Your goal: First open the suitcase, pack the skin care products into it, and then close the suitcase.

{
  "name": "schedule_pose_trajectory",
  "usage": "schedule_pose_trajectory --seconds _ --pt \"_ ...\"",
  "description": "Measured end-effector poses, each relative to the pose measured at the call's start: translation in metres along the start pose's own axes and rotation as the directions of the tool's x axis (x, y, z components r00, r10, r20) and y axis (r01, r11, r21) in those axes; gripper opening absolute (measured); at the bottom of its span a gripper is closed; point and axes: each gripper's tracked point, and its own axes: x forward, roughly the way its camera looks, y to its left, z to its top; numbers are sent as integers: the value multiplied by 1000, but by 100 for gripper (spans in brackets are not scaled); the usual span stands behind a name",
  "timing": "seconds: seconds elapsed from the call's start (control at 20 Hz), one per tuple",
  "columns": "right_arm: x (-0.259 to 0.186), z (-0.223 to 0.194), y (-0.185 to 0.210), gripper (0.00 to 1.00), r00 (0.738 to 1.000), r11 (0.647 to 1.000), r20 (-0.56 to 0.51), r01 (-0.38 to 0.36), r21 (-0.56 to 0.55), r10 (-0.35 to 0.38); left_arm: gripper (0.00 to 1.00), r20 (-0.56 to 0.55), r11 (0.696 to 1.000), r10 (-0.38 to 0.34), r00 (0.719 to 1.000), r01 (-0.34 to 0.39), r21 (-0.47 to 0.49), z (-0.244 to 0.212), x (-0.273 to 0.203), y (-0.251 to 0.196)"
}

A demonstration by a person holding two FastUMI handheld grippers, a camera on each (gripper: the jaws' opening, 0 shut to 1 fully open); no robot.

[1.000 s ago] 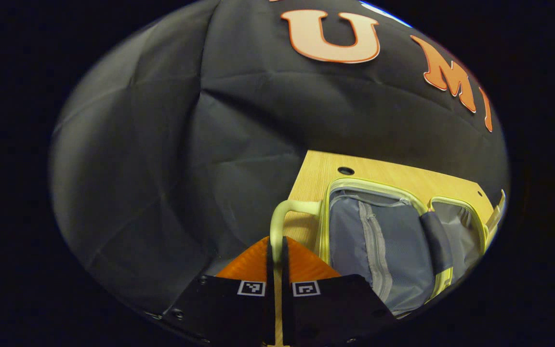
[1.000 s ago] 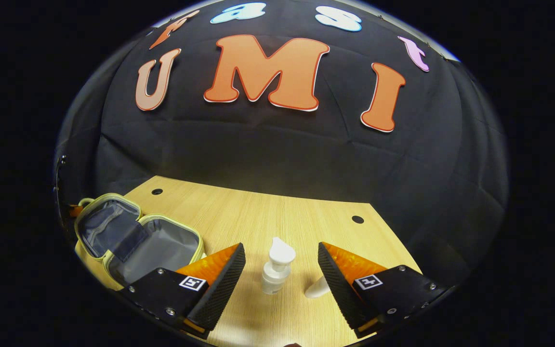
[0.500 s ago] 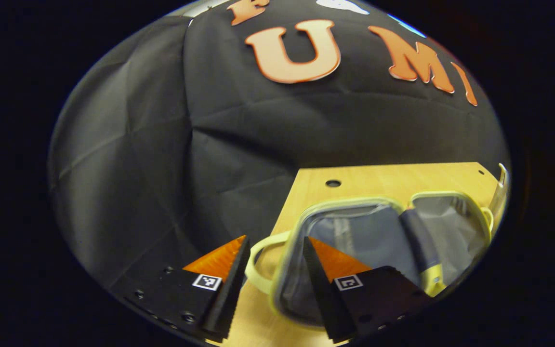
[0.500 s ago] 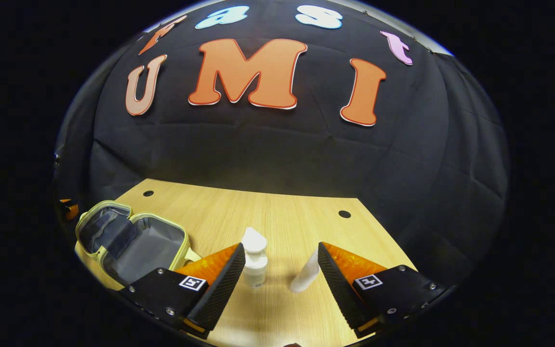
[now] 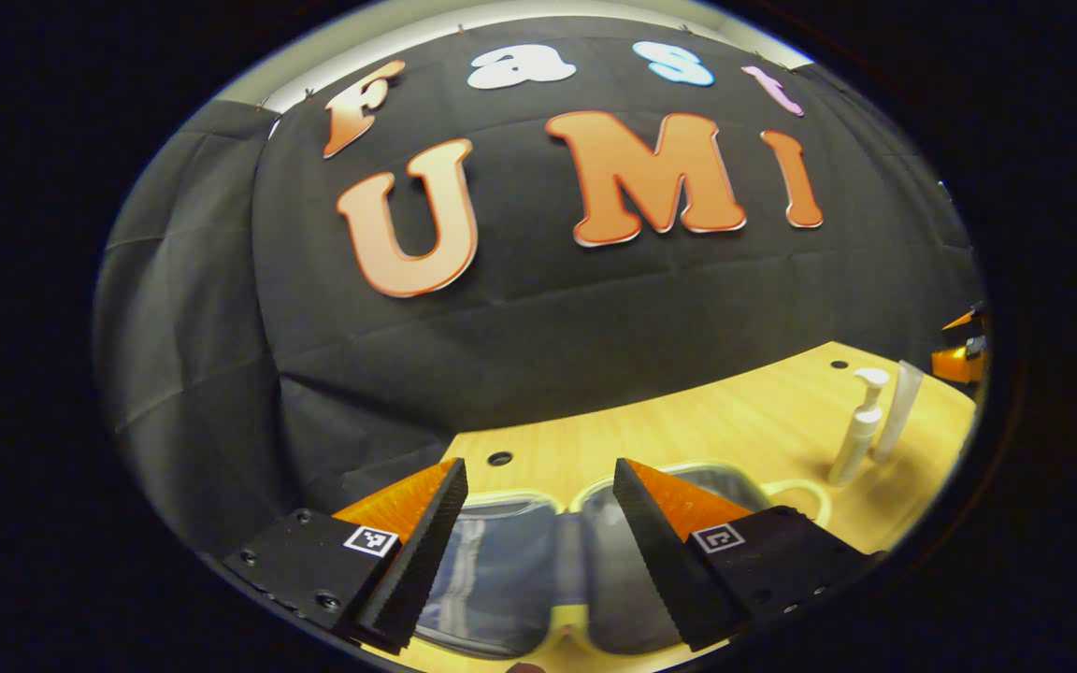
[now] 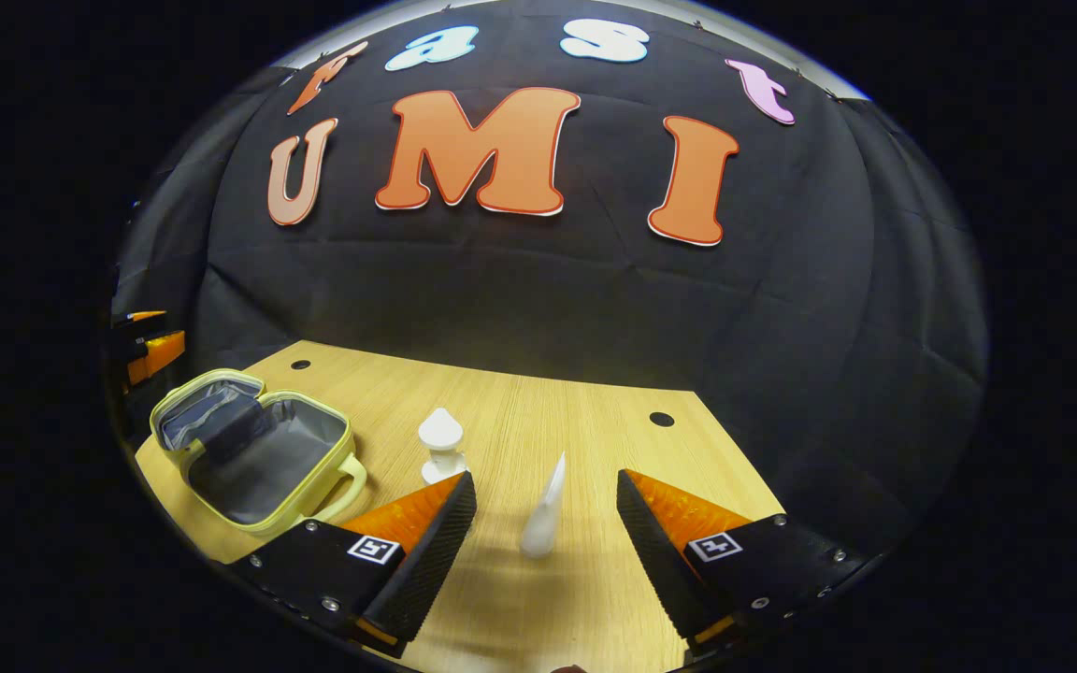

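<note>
Your left tongs [image 5: 538, 551] are spread wide and empty above the open suitcase [image 5: 538, 579], which lies flat at the left end of the wooden surface [image 6: 538, 421]. Your right tongs [image 6: 543, 551] are also spread and grip nothing, with the white tube [image 6: 543, 523] standing between the fingers and the pump bottle [image 6: 441, 444] just left of it.

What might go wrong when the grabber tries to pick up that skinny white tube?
The tube stands upright on the table between the right gripper's open fingers, so a nudge might tip it over. The pump bottle stands close beside the near finger and could get bumped. The suitcase lies open, off to the side, so the carry could drop it.
</note>
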Motion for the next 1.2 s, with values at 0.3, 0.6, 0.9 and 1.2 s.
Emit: schedule_pose_trajectory --seconds 0.3,0.6,0.9,1.2 --pt "7 -20 -18 96 998 998 3 -63 19 63 99 24 993 -114 993 114 15 19 -6 -125" --pt "33 -42 -16 96 992 992 -9 -126 -15 126 99 -6 975 -219 976 219 27 3 7 -220" --pt "68 -71 -11 97 986 986 -35 -165 -32 164 99 -54 937 -344 937 347 45 -35 28 -310" --pt "88 -101 -8 97 978 980 -70 -199 -30 196 99 -128 905 -413 901 423 55 -82 55 -370"
